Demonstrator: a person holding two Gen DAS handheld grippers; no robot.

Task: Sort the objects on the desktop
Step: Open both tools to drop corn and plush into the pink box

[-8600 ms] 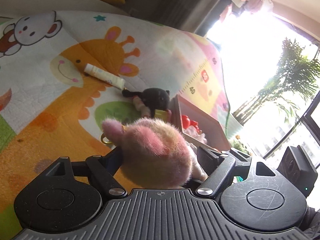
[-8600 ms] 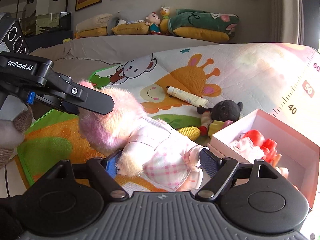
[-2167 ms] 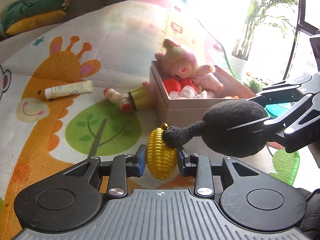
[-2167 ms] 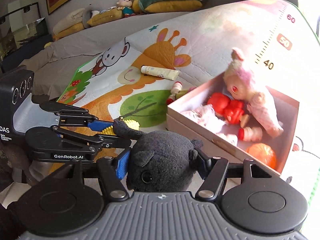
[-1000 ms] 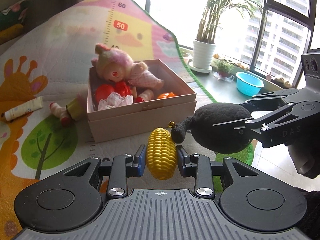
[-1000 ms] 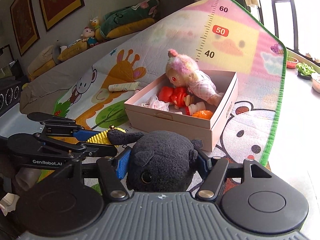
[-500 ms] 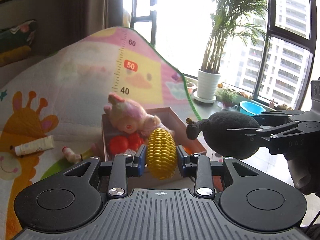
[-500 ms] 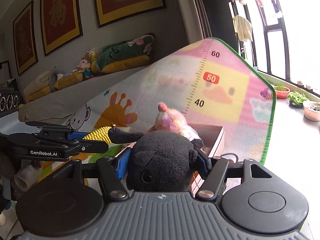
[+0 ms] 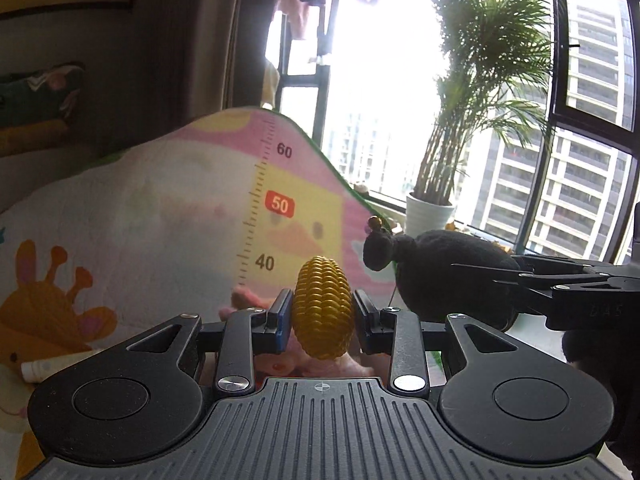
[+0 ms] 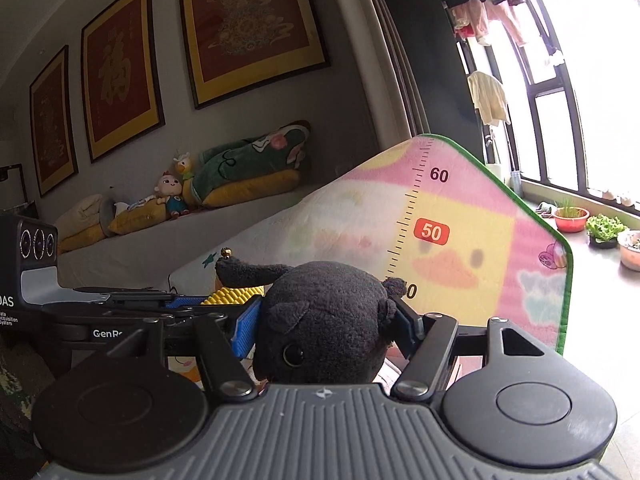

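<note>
change: both grippers lifted, box dropped from view | left gripper (image 9: 322, 314): fingers clamped on toy corn (image 9: 322, 307) | right gripper (image 10: 326, 326): fingers opening around black plush (image 10: 324, 320) | meaning: release into box beginning

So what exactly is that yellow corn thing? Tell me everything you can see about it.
The toy corn cob is a small golden-yellow ear with neat rows of raised kernels and a rounded tip; it looks like plastic or rubber. It stands roughly upright, clamped at its sides between the left gripper's two fingers, held up off the mat. From the right wrist view only a strip of it shows behind the black plush toy. Whether the plush's arm touches it is unclear.
</note>
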